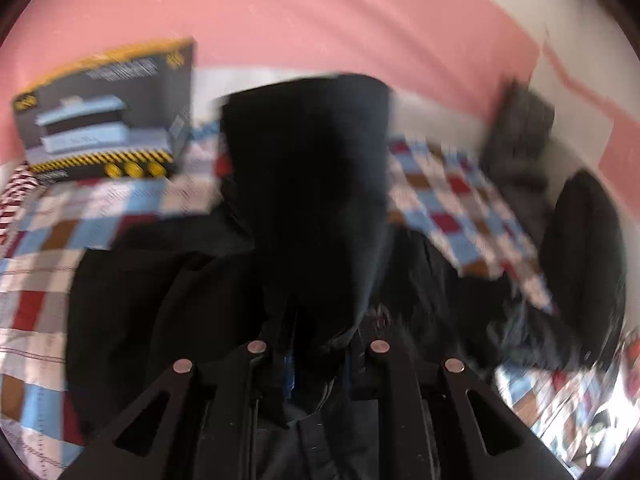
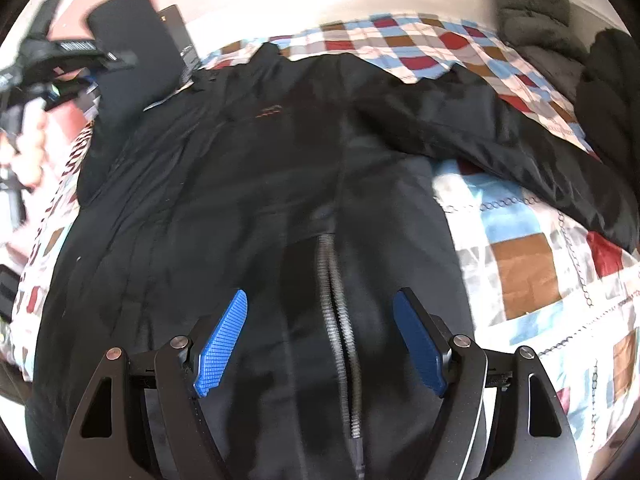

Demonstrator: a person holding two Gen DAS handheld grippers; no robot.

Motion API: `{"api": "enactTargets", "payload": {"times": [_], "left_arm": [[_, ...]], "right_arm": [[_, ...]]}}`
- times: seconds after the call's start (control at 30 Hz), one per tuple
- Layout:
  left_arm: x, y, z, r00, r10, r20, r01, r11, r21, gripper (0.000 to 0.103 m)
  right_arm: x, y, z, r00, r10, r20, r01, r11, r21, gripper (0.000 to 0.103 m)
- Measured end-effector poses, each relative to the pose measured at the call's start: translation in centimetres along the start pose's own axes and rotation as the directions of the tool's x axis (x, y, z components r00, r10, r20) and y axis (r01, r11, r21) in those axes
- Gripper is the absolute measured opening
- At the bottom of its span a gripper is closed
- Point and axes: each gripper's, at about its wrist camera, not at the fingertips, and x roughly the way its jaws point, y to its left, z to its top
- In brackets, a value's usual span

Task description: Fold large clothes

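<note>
A large black jacket (image 2: pixel 248 184) lies spread on a checkered bed cover, zipper (image 2: pixel 340 320) running down its middle, one sleeve (image 2: pixel 500 148) stretched to the right. My right gripper (image 2: pixel 320 340) hovers open over the lower front, blue pads (image 2: pixel 222 344) either side of the zipper, empty. My left gripper (image 1: pixel 320 344) is shut on the jacket's other sleeve (image 1: pixel 308 168) and holds it up above the jacket; the fabric hides its fingertips. That gripper and the lifted sleeve (image 2: pixel 132 40) also show at the upper left of the right wrist view.
A checkered bed cover (image 2: pixel 540 264) lies under the jacket. A dark printed box (image 1: pixel 108 112) stands at the back left against a pink wall. Dark quilted clothes (image 2: pixel 532 4) and a black bundle (image 1: pixel 580 260) lie at the right.
</note>
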Motion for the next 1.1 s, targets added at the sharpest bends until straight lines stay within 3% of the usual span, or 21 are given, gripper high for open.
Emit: {"api": "enactTargets", "payload": {"times": [0.07,0.2,0.37,0.5,0.57,0.67,0.73,0.83,0.9,1.0,1.1], "left_arm": [[2.1,-1.3,-1.4,0.999,0.001,-0.051,0.0,1.0,0.019,0.027],[5.6,-2.7,-3.7,0.977,-0.109,-0.182,0.108,0.994,-0.012,0.063],[4.6,-3.8,-4.7,0.95,-0.242,-0.198,0.239,0.97,-0.038,0.073],[1.3,-2.9,-3.9,0.93,-0.332,-0.16,0.328,0.943,-0.05,0.074],[-0.8,-1.6,-3.6,0.93,-0.348,-0.122,0.345,0.938,-0.042,0.074],[-3.2,2.7,-2.7,0.967,-0.254,-0.023,0.253,0.967,-0.028,0.074],[-3.5,6.9,-2.1,0.993,-0.118,0.013,0.119,0.991,-0.069,0.074],[-3.2,13.4,-1.8,0.999,0.047,-0.009,-0.048,0.984,-0.173,0.065],[-2.6,16.7,-1.9,0.993,0.117,-0.03,-0.121,0.969,-0.214,0.048],[-1.0,19.7,-2.3,0.987,0.147,-0.066,-0.159,0.955,-0.249,0.026],[0.3,20.5,-2.4,0.99,0.122,-0.071,-0.136,0.957,-0.257,0.021]], "right_arm": [[0.2,-0.7,0.2,1.0,-0.008,0.004,0.008,1.0,0.011,0.076],[0.8,-1.6,0.8,1.0,-0.014,0.005,0.014,1.0,0.022,0.076],[1.4,-2.1,2.4,1.0,0.009,0.025,-0.01,0.999,0.043,0.076],[1.7,-1.9,4.3,0.998,0.047,0.053,-0.05,0.997,0.061,0.076],[1.9,-1.7,5.6,0.994,0.081,0.071,-0.087,0.993,0.081,0.076],[2.9,-0.9,7.7,0.987,0.133,0.088,-0.141,0.985,0.098,0.076],[4.0,-0.3,9.1,0.983,0.161,0.09,-0.17,0.981,0.095,0.076],[6.7,0.9,11.8,0.973,0.215,0.079,-0.223,0.969,0.106,0.076],[9.2,1.9,13.5,0.968,0.245,0.055,-0.249,0.962,0.11,0.072],[12.6,3.3,15.2,0.964,0.265,-0.015,-0.262,0.96,0.094,0.008],[11.8,2.7,15.9,0.967,0.252,0.031,-0.254,0.963,0.093,0.006]]}}
